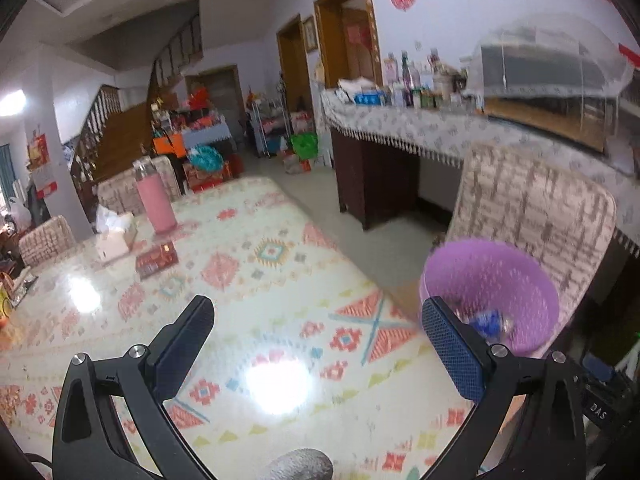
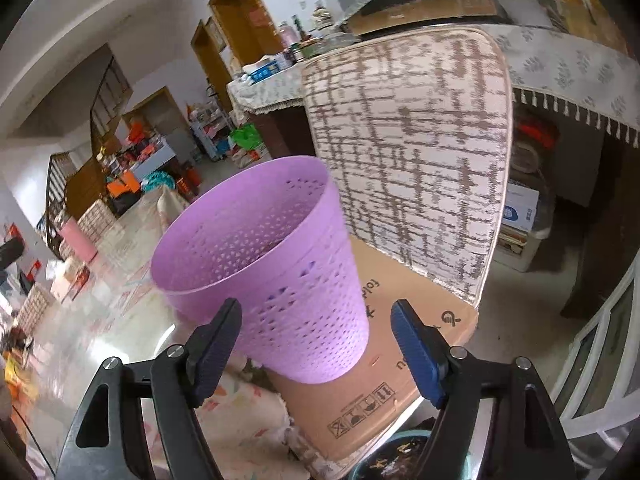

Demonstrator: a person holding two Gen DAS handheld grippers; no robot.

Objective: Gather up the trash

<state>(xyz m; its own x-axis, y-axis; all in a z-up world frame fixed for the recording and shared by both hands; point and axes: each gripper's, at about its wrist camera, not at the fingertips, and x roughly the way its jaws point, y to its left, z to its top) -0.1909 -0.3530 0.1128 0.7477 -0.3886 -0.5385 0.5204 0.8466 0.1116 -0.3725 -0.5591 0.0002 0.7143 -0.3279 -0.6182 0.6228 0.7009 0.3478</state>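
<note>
A purple perforated waste basket (image 1: 516,280) stands on a cardboard-covered chair seat (image 2: 420,320) beside the table; a blue wrapper (image 1: 489,322) lies inside it. In the right wrist view the basket (image 2: 280,280) fills the middle, just ahead of my right gripper (image 2: 316,320), which is open and empty with its jaws on either side of the basket's lower wall. My left gripper (image 1: 316,328) is open and empty above the patterned tablecloth (image 1: 280,280), left of the basket.
A pink bottle (image 1: 155,200), a tissue box (image 1: 114,236) and a small red box (image 1: 157,258) sit at the table's far end. The patterned chair back (image 2: 408,140) rises behind the basket. A cluttered sideboard (image 1: 440,128) runs along the right wall.
</note>
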